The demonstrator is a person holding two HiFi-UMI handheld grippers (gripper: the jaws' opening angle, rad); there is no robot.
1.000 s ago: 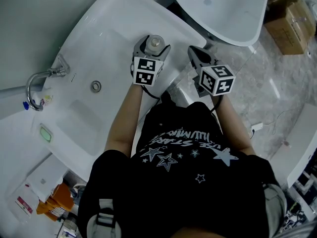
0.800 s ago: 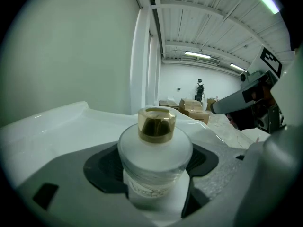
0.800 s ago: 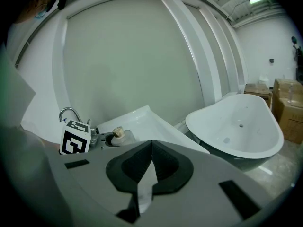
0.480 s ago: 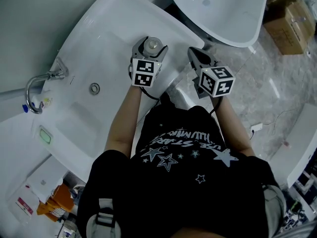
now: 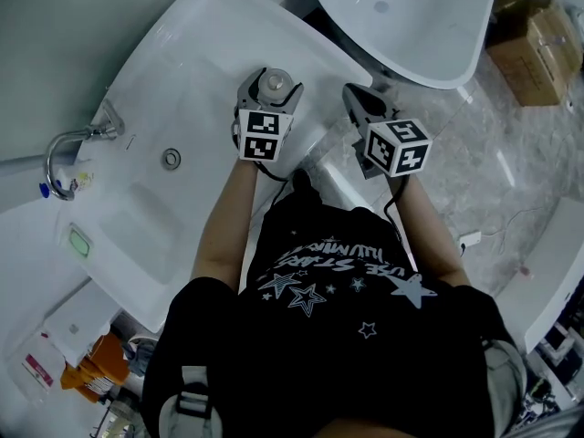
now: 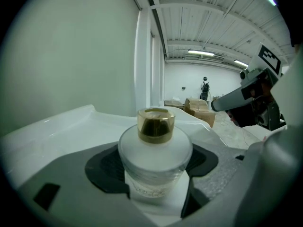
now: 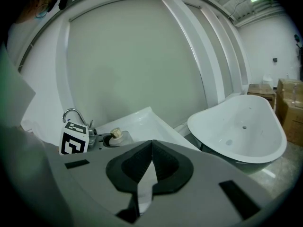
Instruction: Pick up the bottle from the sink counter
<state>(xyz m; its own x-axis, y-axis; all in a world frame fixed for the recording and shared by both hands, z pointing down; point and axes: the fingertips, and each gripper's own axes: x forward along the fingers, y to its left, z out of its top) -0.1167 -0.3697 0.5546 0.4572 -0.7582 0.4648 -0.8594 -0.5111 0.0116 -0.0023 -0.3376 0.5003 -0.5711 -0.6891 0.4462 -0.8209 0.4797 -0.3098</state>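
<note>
Between my left gripper's [image 5: 270,89] matt grey fingers [image 6: 52,176] sits a frosted glass bottle [image 6: 154,162], its glossy gold cap [image 6: 155,125] probably metal. The sink counter [image 5: 196,71] beneath them looks smooth, glossy white.

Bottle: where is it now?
Head view, upper centre: the bottle sits between the fingers of the left gripper, at the sink counter's near edge, far from the faucet.

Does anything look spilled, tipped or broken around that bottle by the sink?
Nothing stands out: the bottle is upright in the left hand-held gripper, gold cap on, and the sink counter shows no spill.
</note>
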